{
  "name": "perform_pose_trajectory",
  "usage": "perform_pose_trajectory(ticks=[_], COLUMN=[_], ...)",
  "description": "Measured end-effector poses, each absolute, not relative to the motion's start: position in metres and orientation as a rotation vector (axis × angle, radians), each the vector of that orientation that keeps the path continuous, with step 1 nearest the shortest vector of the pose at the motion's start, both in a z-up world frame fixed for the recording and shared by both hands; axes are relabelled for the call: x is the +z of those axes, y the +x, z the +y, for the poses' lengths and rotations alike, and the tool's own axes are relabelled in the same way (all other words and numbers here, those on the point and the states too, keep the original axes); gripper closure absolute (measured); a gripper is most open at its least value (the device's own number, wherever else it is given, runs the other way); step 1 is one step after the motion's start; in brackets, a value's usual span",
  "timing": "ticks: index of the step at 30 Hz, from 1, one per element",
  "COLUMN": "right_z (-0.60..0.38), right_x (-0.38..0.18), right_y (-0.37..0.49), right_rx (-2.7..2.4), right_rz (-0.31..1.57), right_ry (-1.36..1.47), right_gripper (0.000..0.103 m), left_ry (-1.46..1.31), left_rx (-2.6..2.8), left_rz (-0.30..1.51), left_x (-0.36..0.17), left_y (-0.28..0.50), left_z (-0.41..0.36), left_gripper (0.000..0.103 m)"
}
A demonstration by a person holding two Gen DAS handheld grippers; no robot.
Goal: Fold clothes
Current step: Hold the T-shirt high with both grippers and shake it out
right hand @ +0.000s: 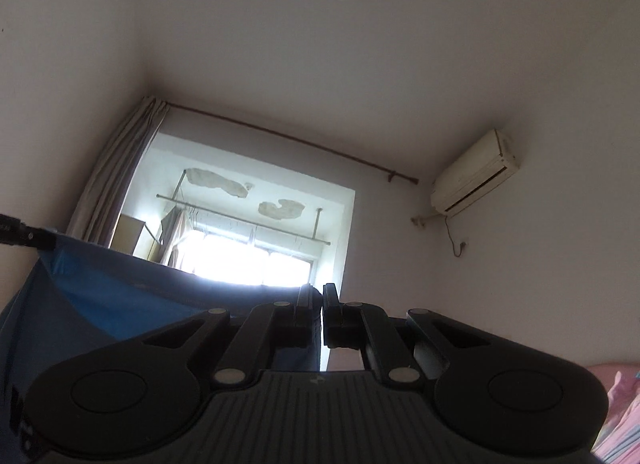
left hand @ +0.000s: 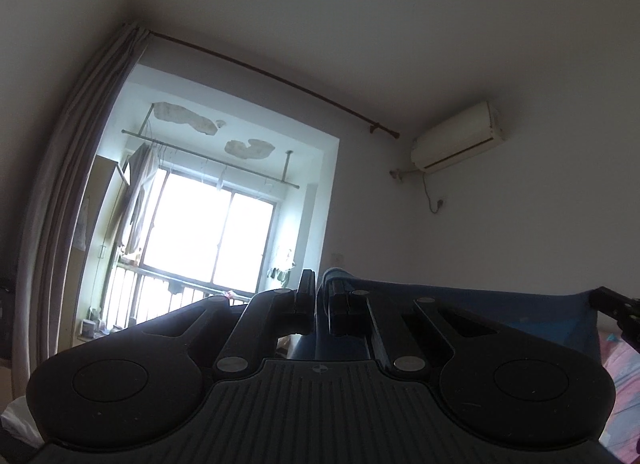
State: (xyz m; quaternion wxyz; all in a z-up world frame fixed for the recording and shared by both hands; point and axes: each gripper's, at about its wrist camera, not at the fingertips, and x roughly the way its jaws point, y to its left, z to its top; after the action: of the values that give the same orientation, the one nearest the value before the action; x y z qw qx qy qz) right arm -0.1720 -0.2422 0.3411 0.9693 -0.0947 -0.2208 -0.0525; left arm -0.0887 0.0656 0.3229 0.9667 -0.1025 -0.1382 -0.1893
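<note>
The blue garment (right hand: 120, 296) hung in the air, stretched between the two claws with its top edge drawn nearly straight. In the right wrist view it spread leftward from the right claw (right hand: 318, 296) as a broad sheet, lighter blue at its upper left and darker toward the middle, and it hid the lower part of the window (right hand: 256, 256). In the left wrist view the same cloth (left hand: 480, 304) ran rightward from the left claw (left hand: 320, 284).

Both claws were pinched narrow on the fabric, each with a fold of the top edge caught between its black fingers. Each pointed upward toward the ceiling. The left claw's tip (right hand: 24, 234) showed at the left edge of the right wrist view, gripping the far corner; the right claw's tip (left hand: 616, 304) showed at the right edge of the left wrist view.

Behind the cloth stood a bright balcony window with a drying rail (left hand: 208, 156) carrying a pale hanging garment (left hand: 138, 200). A curtain (left hand: 80, 168) hung at the left, and an air conditioner (left hand: 458, 142) sat on the right wall. Pink bedding (left hand: 624, 384) lay at the lower right.
</note>
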Motion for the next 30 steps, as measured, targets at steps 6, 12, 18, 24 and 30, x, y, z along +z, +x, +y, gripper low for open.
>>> perform_pose_trajectory(ticks=[6, 12, 18, 24, 30], right_z=[-0.245, -0.242, -0.219, -0.193, -0.178], right_x=[0.326, 0.292, 0.243, 0.193, 0.131], right_y=[-0.166, -0.118, -0.043, 0.038, 0.117], right_rx=[-0.110, -0.113, -0.083, -0.048, -0.036], right_rz=[-0.412, -0.287, -0.130, 0.013, 0.165], right_ry=[-0.172, -0.191, -0.254, -0.316, -0.346], right_gripper=[0.098, 0.098, 0.098, 0.098, 0.098], left_ry=[-0.212, -0.197, -0.190, -0.152, -0.105], left_rx=[-0.397, -0.341, -0.218, -0.108, -0.046], left_rz=[-0.204, -0.062, 0.127, 0.256, 0.368], left_x=[0.305, 0.258, 0.198, 0.137, 0.082], left_y=[-0.084, -0.041, 0.039, 0.124, 0.196], left_z=[0.066, 0.065, 0.066, 0.069, 0.064], left_gripper=[0.098, 0.098, 0.098, 0.098, 0.098])
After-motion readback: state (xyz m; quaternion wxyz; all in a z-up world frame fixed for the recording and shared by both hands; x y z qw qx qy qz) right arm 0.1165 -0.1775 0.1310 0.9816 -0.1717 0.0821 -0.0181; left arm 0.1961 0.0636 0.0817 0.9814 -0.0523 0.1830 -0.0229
